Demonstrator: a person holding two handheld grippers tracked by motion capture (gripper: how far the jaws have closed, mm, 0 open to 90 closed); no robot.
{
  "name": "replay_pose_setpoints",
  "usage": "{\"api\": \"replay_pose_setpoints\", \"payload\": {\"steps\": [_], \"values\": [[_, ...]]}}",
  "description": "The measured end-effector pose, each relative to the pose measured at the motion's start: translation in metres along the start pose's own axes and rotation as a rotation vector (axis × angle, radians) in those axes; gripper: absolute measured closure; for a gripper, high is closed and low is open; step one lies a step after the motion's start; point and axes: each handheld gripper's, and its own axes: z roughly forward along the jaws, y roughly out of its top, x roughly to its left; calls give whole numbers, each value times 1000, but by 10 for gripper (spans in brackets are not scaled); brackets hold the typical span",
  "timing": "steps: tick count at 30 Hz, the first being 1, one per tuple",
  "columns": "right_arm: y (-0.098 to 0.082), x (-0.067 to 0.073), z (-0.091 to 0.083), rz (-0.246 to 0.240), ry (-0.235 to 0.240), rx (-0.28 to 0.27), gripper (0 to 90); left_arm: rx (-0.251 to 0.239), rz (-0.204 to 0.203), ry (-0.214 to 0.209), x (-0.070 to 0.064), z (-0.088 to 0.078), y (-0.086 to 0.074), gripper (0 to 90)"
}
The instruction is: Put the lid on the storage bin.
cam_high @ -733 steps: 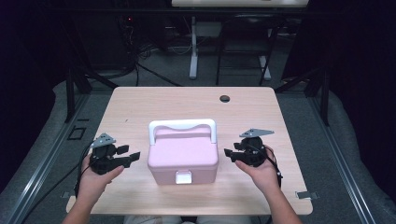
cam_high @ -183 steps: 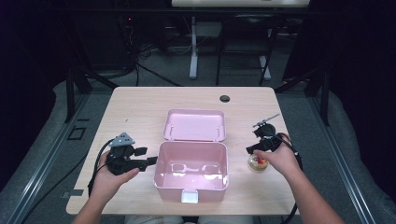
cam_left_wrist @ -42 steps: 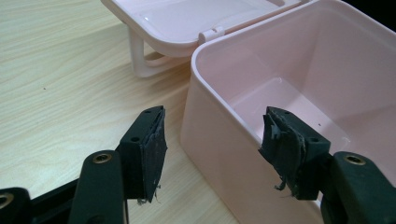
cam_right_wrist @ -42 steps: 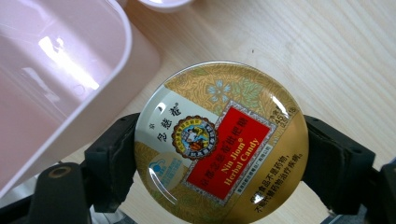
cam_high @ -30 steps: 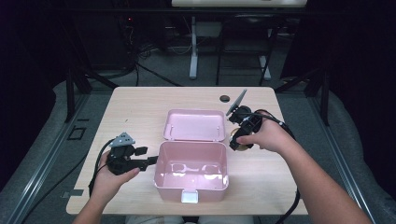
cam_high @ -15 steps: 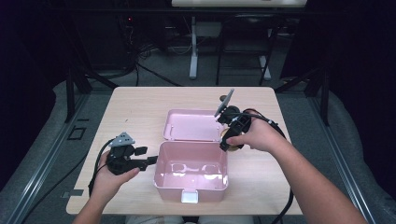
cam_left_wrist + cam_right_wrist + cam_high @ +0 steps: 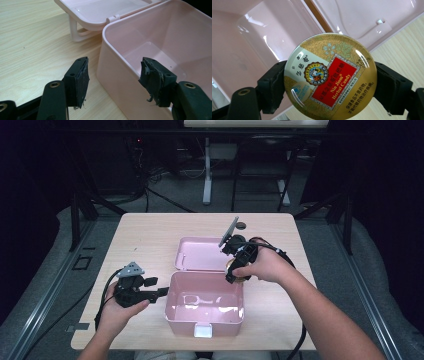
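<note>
A pink plastic box (image 7: pixel 205 305) stands open near the table's front, its lid (image 7: pixel 200 254) folded back flat behind it. My right gripper (image 7: pixel 233 271) is shut on a round gold and red candy tin (image 7: pixel 239 276) and holds it over the box's back right corner. In the right gripper view the tin (image 7: pixel 330 77) faces the camera between both jaws, with the box interior (image 7: pixel 249 50) below. My left gripper (image 7: pixel 159 292) is open at the box's left side. In the left gripper view (image 7: pixel 113 82) its jaws straddle the box's left wall (image 7: pixel 117 62) without clamping it.
A small dark round object (image 7: pixel 241 225) lies near the back edge of the wooden table (image 7: pixel 145 240). Cables and metal stands cover the dark floor beyond. Bare tabletop lies left of and behind the box.
The box, shut with its handle up earlier, now stands open. My right gripper took the tin from the table's right side and carried it left, down to the box's back right corner. The left gripper stayed.
</note>
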Motion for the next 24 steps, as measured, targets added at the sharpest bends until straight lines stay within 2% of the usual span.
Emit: {"api": "replay_pose_setpoints", "payload": {"steps": [19,24], "values": [[8,12,4,-35,6,-11,196,-1,-2,-2,-1,0,0,394],[11,15,8,-36,8,-35,196,-4,-3,-1,-1,-1,0,394]]}}
